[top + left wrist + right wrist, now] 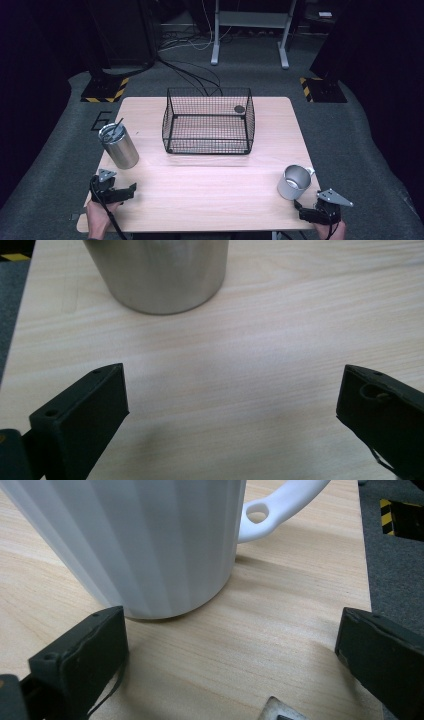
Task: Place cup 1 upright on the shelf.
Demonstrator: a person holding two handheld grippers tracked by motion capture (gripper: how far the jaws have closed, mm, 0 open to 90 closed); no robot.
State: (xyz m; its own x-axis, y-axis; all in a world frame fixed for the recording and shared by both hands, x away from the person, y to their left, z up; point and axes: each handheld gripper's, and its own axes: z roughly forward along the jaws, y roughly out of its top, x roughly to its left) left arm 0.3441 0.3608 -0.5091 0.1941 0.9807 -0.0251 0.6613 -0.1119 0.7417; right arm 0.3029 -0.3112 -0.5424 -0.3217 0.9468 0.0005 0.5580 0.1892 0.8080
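Standing straight up on the table (210,185), the white mug (294,182) is near the right front corner, well to the right and in front of the wire basket (208,121). Its open mouth faces up and its handle (310,171) sticks out to the right. In the right claw's view the top of the mug (135,540) is cut off. The silver cup (119,145) stands upright too, to the left of the basket, with a lid and a straw on top. Only its bottom part (160,272) shows in the left claw's view. The left claw (125,192) is wide open and holds nothing, just in front of the silver cup. The right claw (302,212) is wide open too and holds nothing, just in front of the mug. No writing can be read on either cup. A small dark round thing (239,108) at the basket's back right is hard to make out.
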